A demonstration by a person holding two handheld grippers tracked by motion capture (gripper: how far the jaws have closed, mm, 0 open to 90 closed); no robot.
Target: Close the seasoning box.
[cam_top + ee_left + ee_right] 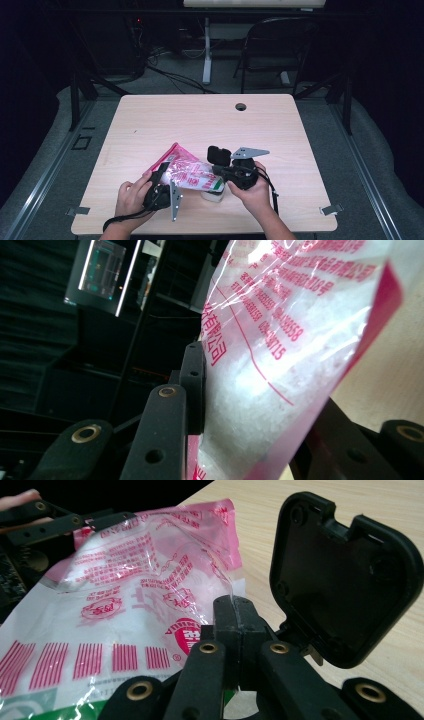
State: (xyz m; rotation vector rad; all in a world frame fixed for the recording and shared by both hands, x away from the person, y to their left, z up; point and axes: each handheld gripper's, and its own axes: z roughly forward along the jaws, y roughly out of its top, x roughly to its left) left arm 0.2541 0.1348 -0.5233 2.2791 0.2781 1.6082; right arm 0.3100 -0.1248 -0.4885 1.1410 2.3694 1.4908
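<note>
Near the table's (150, 120) front edge, a red-printed plastic bag (187, 172) of white granules is lying stretched between both tongs. Left gripper (162, 180) is clamping the bag's pink end, film sandwiched between its jaws. Right gripper (227, 167) is pinching the other end, jaws pressed together on the thin plastic, so the bag is sitting right between them.

Table (210, 120) lit from above — surroundings dark; close bag (280, 365) perhaps slightly blurred.
</note>
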